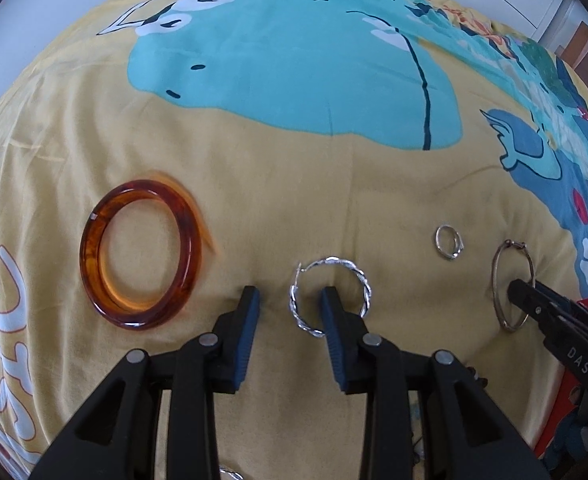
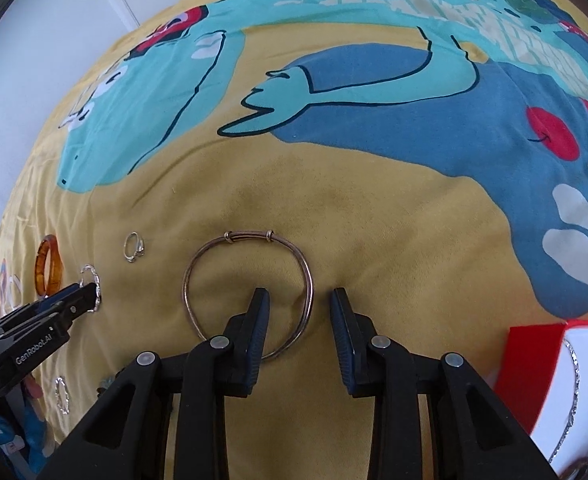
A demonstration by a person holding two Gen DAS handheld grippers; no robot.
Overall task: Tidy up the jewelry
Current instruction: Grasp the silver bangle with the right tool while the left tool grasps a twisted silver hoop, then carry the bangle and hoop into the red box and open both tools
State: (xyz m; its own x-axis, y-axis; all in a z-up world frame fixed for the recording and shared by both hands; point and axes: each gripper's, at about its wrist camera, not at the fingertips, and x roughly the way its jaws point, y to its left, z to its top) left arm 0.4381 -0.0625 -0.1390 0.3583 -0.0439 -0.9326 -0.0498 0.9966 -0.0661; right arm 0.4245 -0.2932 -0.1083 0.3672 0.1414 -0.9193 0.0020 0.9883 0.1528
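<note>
A twisted silver hoop earring (image 1: 350, 266) lies on the yellow printed bedcover (image 1: 294, 200). My left gripper (image 1: 289, 298) points down at it, open. Its right finger stands inside the hoop and the hoop's left side lies between the pads, untouched. A thin bronze wire bangle (image 2: 249, 235) lies to the right. My right gripper (image 2: 298, 300) is open over it, left finger inside the ring, with the bangle's right side between the pads. The left wrist view shows the right gripper (image 1: 518, 292) at that bangle (image 1: 496, 276). The left gripper (image 2: 89, 296) and the hoop (image 2: 93, 276) appear in the right wrist view.
An amber bangle (image 1: 89, 256) lies left of the hoop. A small silver ring (image 1: 438, 236) sits between hoop and wire bangle. A red and white jewelry box (image 2: 534, 360) with a chain inside stands at the right. Another silver hoop (image 2: 61, 394) lies near the front edge.
</note>
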